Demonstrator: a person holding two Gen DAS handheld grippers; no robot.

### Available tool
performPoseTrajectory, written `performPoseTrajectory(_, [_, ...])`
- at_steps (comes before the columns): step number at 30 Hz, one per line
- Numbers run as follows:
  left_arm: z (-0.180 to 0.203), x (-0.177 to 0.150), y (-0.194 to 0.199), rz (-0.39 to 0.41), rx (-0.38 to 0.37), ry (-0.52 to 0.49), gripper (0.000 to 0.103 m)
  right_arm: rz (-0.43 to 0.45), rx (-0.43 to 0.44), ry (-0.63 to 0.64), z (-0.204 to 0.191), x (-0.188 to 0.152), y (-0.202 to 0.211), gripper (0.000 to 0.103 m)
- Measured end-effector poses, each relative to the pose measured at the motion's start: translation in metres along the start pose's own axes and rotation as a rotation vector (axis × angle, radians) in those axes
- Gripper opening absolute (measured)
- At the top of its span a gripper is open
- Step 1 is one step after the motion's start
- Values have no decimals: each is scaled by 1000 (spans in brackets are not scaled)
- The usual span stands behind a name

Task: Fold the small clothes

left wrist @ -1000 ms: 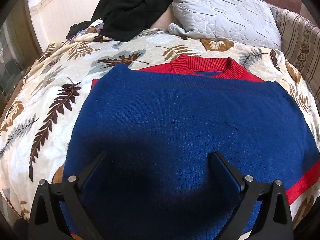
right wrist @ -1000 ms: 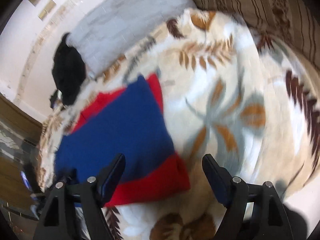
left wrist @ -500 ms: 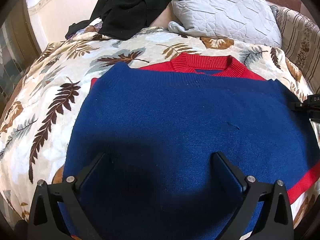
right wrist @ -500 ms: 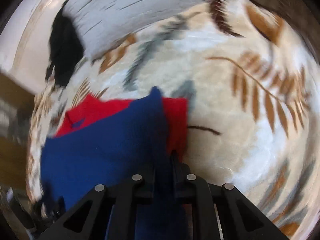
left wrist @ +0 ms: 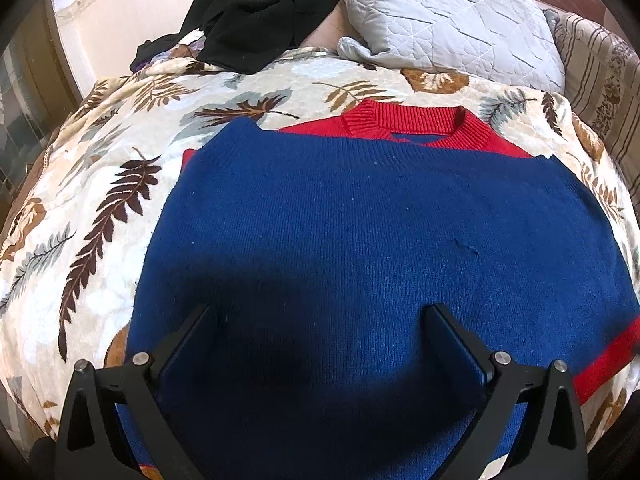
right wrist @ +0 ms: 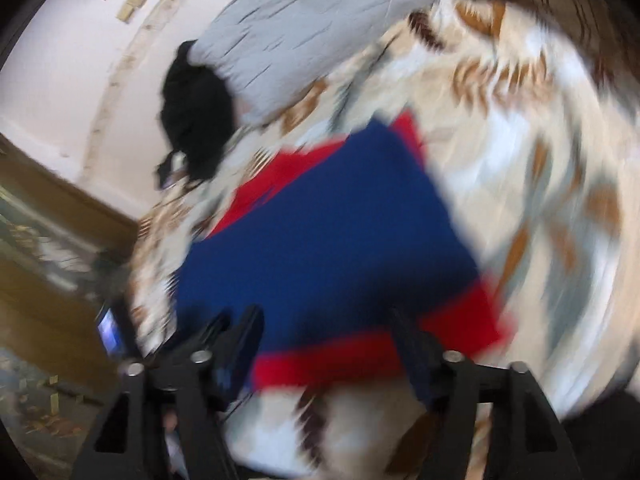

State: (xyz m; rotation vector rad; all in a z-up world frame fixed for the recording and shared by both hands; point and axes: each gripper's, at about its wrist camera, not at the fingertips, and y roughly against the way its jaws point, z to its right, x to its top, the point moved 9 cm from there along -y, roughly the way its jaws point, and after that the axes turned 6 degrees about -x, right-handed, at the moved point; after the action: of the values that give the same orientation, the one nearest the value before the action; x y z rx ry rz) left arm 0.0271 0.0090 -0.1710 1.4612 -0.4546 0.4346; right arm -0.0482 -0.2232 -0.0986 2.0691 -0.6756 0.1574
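One blue and red sweater (left wrist: 360, 240) is lying on a leaf-patterned bedspread (left wrist: 100, 200).
One grey pillow (left wrist: 448, 12) and one black garment (left wrist: 256, 8) are sitting beyond it. The sweater is lying folded, red collar showing. The left gripper (left wrist: 320, 320) is hovering wide open over it; the right gripper (right wrist: 324, 324), blurred, has just been opening and is gripping nothing.

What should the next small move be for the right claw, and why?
Probably bring the right claw down onto the red hem and close on it. Its jaws have just been opening, nothing is between them, and the blue sweater lies flat on the leaf-print blanket, only partly folded.
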Motion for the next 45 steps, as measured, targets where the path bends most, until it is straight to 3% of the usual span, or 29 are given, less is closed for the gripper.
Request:
performPoseTrajectory(3, [0, -1, 1, -6, 7, 2, 103, -79, 12, -111, 20, -23, -25, 77])
performPoseTrajectory(5, [0, -2, 1, -16, 7, 0, 103, -54, 58, -194, 29, -13, -28, 77])
performPoseTrajectory(10, [-1, -5, 6, -38, 10, 9, 103, 13, 54, -268, 44, 15, -26, 77])
performPoseTrajectory(20, [-1, -5, 9, -43, 33, -13, 103, 107, 26, -264, 56, 27, -13, 76])
performPoseTrajectory(23, [0, 2, 18, -10, 42, -15, 103, 125, 11, -221, 51, 35, -13, 71])
performPoseTrajectory(26, [5, 10, 23, 18, 33, -21, 103, 123, -15, -187, 50, 34, -18, 68])
performPoseTrajectory(30, [5, -2, -4, -47, 31, -27, 103, 109, -29, -184, 53, 34, -25, 68])
performPoseTrajectory(36, [9, 10, 12, 18, 29, -24, 103, 141, -23, -148, 45, 41, -19, 68])
performPoseTrajectory(38, [9, 7, 4, 1, 44, -48, 103, 140, -44, -116, 43, 43, -22, 68])
performPoseTrajectory(39, [8, 1, -7, -29, 35, -42, 103, 126, -61, -114, 46, 42, -27, 65])
performPoseTrajectory(41, [6, 2, -7, 0, 23, -23, 103, 100, -72, -145, 55, 40, -34, 55])
performPoseTrajectory(45, [5, 6, 3, -20, 25, 1, 103, 136, -30, -168, 51, 47, -22, 53])
